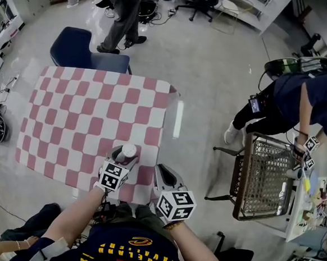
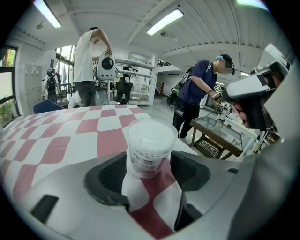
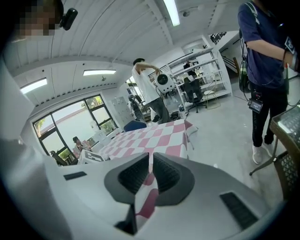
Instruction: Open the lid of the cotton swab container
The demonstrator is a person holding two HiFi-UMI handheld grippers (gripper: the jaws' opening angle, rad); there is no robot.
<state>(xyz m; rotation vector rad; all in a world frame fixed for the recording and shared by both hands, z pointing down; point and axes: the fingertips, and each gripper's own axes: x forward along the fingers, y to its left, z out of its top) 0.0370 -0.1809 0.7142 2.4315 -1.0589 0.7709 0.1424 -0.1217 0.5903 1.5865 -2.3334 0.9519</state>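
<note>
The cotton swab container [image 1: 129, 151], a small clear tub with a white lid on it, stands upright near the front edge of the table with the red-and-white checked cloth [image 1: 91, 116]. My left gripper [image 1: 122, 156] is open around it. In the left gripper view the container [image 2: 149, 147] stands between the two dark pads [image 2: 110, 176], and I see no pad pressing on it. My right gripper [image 1: 160, 171] is just right of the container at the table's front corner, apart from it. In its own view the right gripper [image 3: 151, 171] is shut with nothing between the pads.
A blue chair [image 1: 74, 47] stands at the table's far side, with a person [image 1: 121, 17] behind it. At the right, a person in dark blue [image 1: 301, 104] bends over a wire-mesh table [image 1: 261, 174]. The cloth's right edge [image 1: 165, 121] drops to bare floor.
</note>
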